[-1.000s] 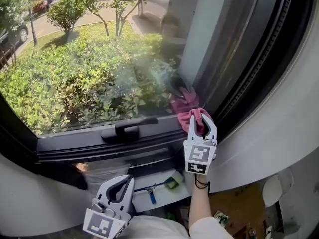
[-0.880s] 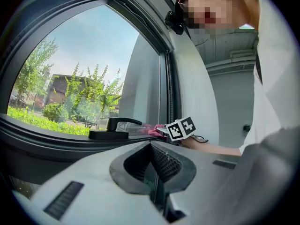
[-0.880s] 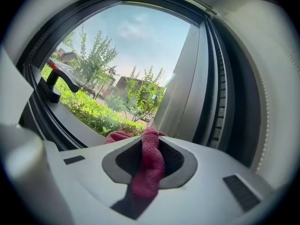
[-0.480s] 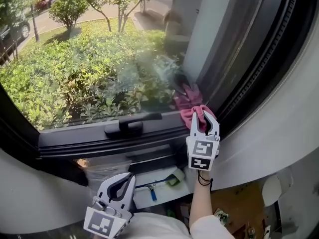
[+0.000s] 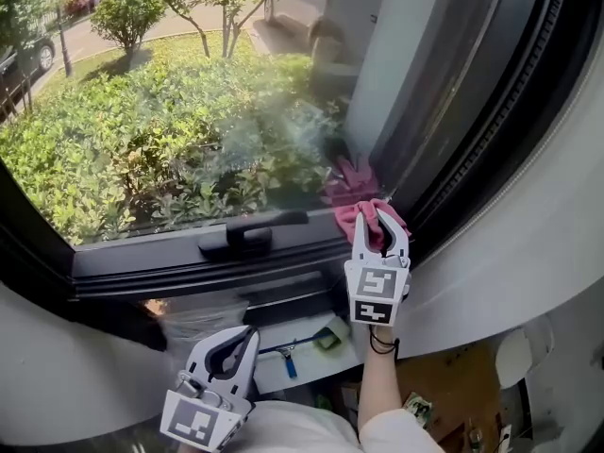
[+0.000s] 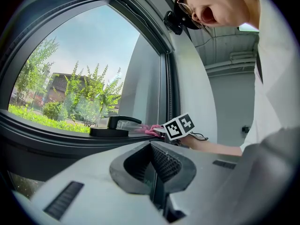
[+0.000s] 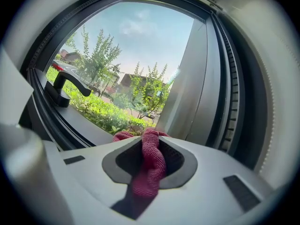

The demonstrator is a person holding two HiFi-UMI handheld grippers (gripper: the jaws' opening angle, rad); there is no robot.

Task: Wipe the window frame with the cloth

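Observation:
A pink-red cloth (image 5: 371, 218) is bunched against the lower right corner of the dark window frame (image 5: 151, 264). My right gripper (image 5: 380, 223) is shut on the cloth (image 7: 151, 161), which hangs between its jaws and presses on the frame's bottom rail. The cloth's reflection shows in the glass just above. My left gripper (image 5: 229, 347) hangs low, below the sill, shut with nothing in it. In the left gripper view the right gripper's marker cube (image 6: 178, 126) and a bit of cloth (image 6: 152, 130) sit to the right of the handle.
A black window handle (image 5: 247, 235) lies on the bottom rail, left of the cloth. The frame's right upright with rubber seals (image 5: 481, 130) rises beside the cloth. Below the sill lie a white board with a small squeegee (image 5: 297, 349). Garden shrubs lie outside.
My right gripper and the cloth shifted slightly right along the bottom rail, then a touch back left. The left gripper has hardly moved.

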